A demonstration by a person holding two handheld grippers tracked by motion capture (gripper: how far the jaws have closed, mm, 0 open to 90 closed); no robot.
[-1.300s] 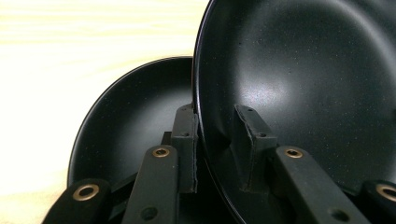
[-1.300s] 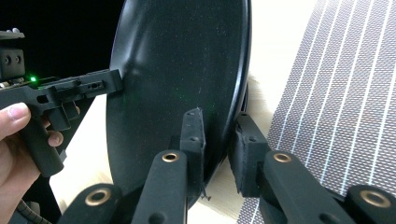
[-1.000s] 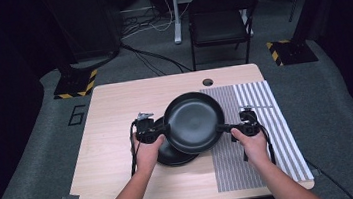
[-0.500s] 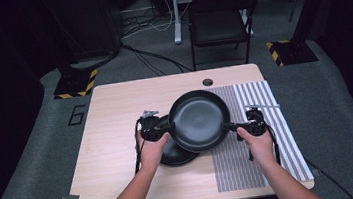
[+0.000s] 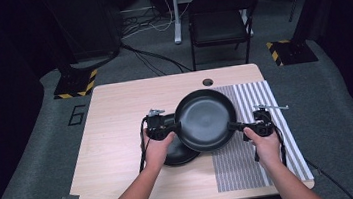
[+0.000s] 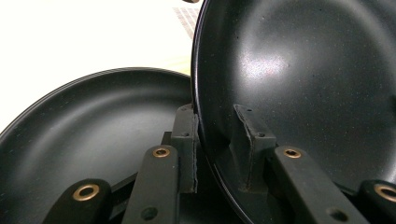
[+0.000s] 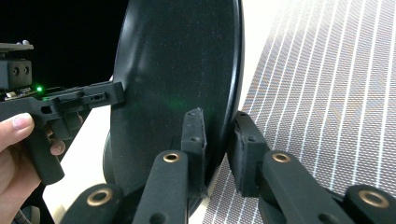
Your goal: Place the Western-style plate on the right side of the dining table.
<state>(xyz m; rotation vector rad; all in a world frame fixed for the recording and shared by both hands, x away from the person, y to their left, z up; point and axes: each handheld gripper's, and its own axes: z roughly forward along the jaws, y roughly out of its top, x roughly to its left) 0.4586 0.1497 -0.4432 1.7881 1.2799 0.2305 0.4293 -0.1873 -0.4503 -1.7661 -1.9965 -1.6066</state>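
A black round pan (image 5: 206, 119) hangs above the table, held by its rim from both sides. My left gripper (image 5: 175, 128) is shut on its left rim, and the left gripper view has the rim (image 6: 299, 70) pinched between the pads of that gripper (image 6: 217, 140). My right gripper (image 5: 235, 126) is shut on the opposite rim; up close the pan (image 7: 177, 60) stands edge-on between the pads of the right gripper (image 7: 219, 135), with the left gripper (image 7: 116, 93) at its far side. A second black dish (image 5: 180, 152) lies on the table below, partly covered, and it also sits under the left gripper (image 6: 93, 126).
A grey-and-white striped mat (image 5: 262, 160) covers the right part of the wooden table (image 5: 118, 136) and lies under the right gripper (image 7: 327, 93). A cable hole (image 5: 207, 82) is near the far edge. A black chair (image 5: 218, 19) stands behind the table.
Both grippers have carried the pan to the right, toward the striped mat. More of the lower dish is uncovered on the left.
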